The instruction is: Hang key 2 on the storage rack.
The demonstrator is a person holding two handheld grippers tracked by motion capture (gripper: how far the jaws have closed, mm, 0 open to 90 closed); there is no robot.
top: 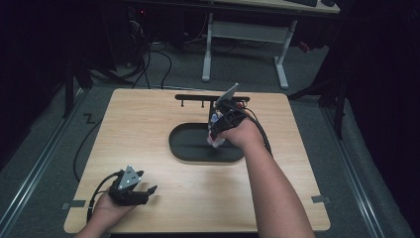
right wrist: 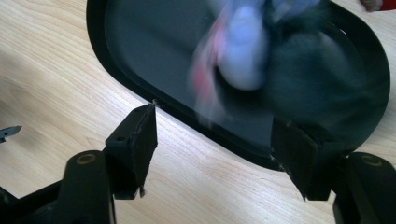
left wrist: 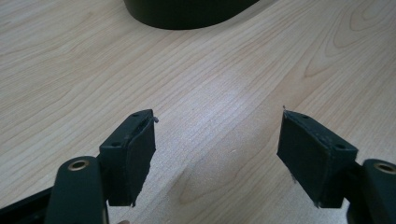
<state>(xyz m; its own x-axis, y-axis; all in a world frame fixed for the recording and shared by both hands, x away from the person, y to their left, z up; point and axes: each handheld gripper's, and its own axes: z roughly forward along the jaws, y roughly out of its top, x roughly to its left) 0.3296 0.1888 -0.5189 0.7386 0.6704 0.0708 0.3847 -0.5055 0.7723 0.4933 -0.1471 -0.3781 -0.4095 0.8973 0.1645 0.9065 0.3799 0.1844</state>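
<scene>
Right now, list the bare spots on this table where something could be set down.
Free: the wide wood left of the black oval tray, and the near strip between the left gripper and the right forearm. Crowded: the tray, under the right gripper, and the black rack behind.

Two tools: left tool [top: 146,191] lower left, right tool [top: 216,135] centre. One black oval tray [top: 185,144], one blurred white-red item [right wrist: 243,51], one bench [top: 148,129].

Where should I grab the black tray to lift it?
Pinch the tray by its raised rim at the bare left end, coming straight down, one jaw inside and one outside. The wall is thin and upright, and the white thing lies toward the other end.
</scene>
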